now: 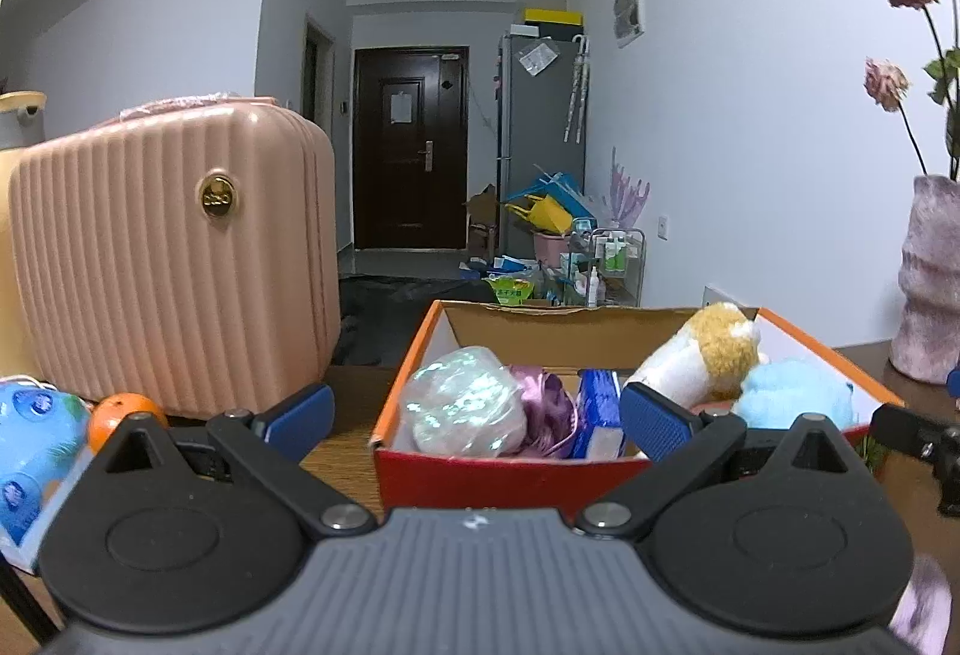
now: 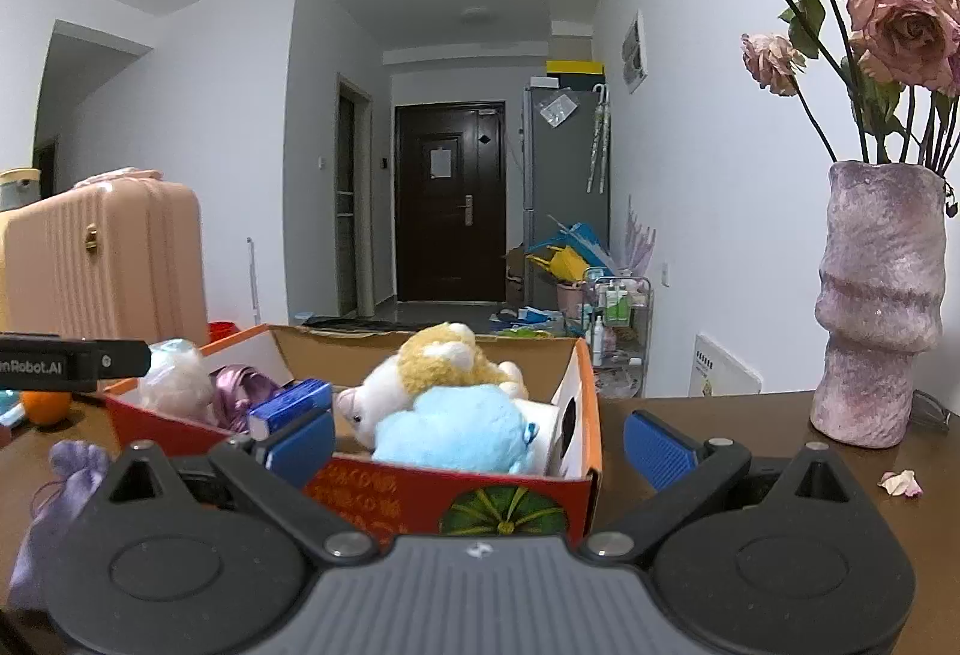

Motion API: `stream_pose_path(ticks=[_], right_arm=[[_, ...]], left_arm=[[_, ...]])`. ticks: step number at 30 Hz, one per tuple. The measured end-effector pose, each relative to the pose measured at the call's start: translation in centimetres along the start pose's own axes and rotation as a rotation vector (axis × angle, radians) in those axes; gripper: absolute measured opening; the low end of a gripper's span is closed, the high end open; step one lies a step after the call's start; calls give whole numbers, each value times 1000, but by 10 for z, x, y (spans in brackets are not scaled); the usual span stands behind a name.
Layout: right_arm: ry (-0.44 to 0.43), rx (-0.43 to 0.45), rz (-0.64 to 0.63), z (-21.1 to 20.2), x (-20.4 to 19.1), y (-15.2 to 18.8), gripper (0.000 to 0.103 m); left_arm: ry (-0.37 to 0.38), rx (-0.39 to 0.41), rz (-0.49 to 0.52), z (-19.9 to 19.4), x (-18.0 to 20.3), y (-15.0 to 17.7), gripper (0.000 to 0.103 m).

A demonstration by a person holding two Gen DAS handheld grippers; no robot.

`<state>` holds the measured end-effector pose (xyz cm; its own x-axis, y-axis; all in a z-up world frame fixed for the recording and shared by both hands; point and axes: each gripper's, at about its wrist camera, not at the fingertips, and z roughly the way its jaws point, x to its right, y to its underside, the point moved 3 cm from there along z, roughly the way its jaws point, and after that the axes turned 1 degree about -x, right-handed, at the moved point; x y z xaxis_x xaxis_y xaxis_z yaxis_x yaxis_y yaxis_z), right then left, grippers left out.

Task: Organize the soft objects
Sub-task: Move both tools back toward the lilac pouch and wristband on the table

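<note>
Fingers of both grippers spread, nothing held, facing the box [image 2: 585, 418].
Toys [image 2: 456, 427] and a bag [image 1: 462, 403] packed inside; purple pouch [image 2: 60, 493] lies outside, likely next.

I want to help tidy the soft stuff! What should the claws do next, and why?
Probably swing the open right claw left toward the purple pouch. It lies on the table outside the box, where the plush toys already sit.

Dim, cool, even indoor light; soft shadows only; heavy fisheye bending near the black corners — walls bow around the dark door [image 1: 410, 148]; close gripper bodies slightly soft.
</note>
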<state>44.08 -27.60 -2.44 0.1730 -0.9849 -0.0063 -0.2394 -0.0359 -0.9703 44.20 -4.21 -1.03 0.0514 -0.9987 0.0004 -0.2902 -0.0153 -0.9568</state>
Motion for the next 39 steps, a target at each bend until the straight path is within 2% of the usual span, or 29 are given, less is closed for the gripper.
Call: stream_pose_path(ticks=[18, 29, 34, 39], right_arm=[[-74, -31, -30, -49, -8, 14, 103], [-92, -59, -11, -82, -5, 24, 103], [-84, -84, -26, -96, -10, 30, 103], [-73, -157, -7, -101, -19, 38, 103]], left_arm=[[16, -1, 102, -45, -27, 22, 103], [40, -31, 157, -70, -34, 38, 103], [20, -70, 159, -78, -43, 45, 103], [-1, -125, 144, -85, -53, 53, 103]])
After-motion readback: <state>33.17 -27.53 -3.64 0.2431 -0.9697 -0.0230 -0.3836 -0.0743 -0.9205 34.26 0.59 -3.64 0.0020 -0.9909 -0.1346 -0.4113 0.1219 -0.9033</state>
